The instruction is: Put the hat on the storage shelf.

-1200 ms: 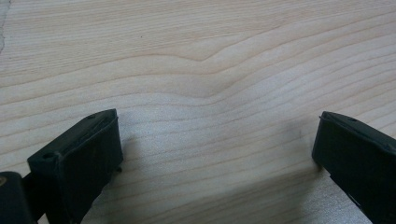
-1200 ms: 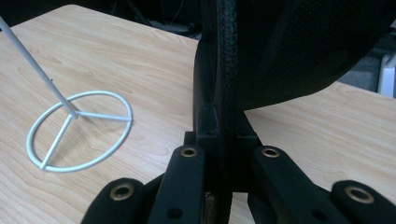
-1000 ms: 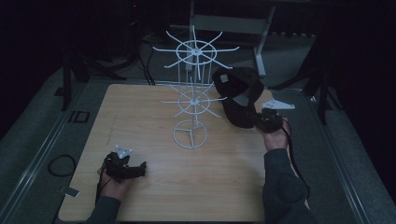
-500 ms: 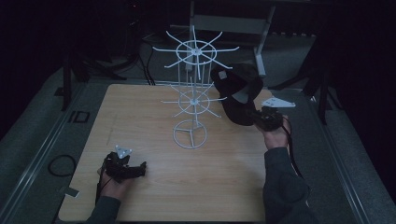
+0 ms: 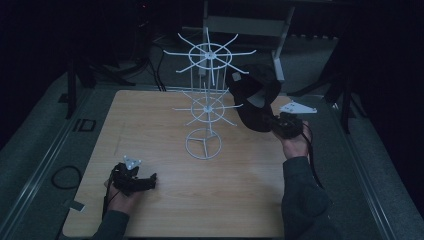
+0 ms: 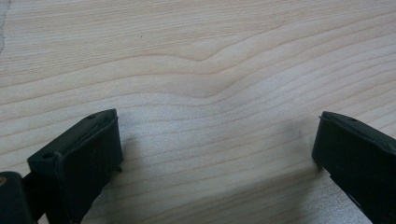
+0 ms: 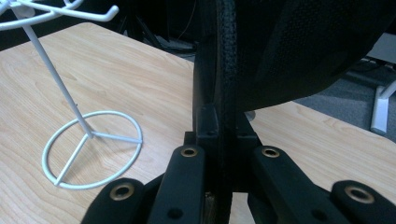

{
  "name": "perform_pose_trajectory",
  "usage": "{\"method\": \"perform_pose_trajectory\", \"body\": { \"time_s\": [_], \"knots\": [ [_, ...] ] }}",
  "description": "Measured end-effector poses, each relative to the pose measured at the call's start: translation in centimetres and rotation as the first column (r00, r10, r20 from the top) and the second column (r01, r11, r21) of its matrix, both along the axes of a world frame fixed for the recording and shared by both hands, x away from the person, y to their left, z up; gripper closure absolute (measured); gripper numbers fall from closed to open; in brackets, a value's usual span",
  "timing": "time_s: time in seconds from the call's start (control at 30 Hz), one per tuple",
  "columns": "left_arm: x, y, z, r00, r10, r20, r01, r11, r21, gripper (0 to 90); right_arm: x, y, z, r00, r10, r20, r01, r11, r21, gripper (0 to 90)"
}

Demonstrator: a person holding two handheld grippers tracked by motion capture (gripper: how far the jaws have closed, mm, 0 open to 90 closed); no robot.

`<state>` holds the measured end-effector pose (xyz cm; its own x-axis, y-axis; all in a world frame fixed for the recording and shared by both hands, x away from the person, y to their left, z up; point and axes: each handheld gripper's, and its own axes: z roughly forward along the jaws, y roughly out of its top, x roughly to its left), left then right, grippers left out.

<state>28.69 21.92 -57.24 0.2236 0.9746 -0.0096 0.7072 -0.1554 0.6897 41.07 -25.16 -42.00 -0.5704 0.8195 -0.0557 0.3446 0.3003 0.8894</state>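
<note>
A white wire rack (image 5: 206, 107) with two tiers of radiating hooks stands on a round base at the middle of the wooden table (image 5: 145, 120). My right gripper (image 5: 278, 125) is shut on the edge of a black cap (image 5: 255, 95), held in the air just right of the rack's arms. In the right gripper view the jaws (image 7: 223, 98) pinch the cap's stitched edge, and the cap (image 7: 308, 46) hangs over the upper right. The rack's base (image 7: 91, 149) lies to the left. My left gripper (image 5: 146, 182) rests on the table near the front left, open, with bare wood between its jaws (image 6: 217, 154).
A grey metal stand (image 5: 245, 25) rises behind the table. Cables (image 5: 65, 176) and dark tripod legs (image 5: 75, 85) lie on the grey floor around it. The table's front edge runs just behind both forearms.
The right hand has lifted the cap slightly up and toward the rack's upper hooks. The left gripper has stayed where it was.
</note>
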Motion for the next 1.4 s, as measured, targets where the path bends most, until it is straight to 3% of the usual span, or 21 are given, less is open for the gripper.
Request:
{"method": "perform_pose_trajectory", "body": {
  "time_s": [1.4],
  "knots": [
    [0.0,0.0,0.0,1.0000,0.002,0.001,-0.002,1.0000,-0.002,1.5,-0.6,0.1,1.6,0.9982,0.003,0.059,-0.006,0.9989,0.046,86.7]
  ]
}}
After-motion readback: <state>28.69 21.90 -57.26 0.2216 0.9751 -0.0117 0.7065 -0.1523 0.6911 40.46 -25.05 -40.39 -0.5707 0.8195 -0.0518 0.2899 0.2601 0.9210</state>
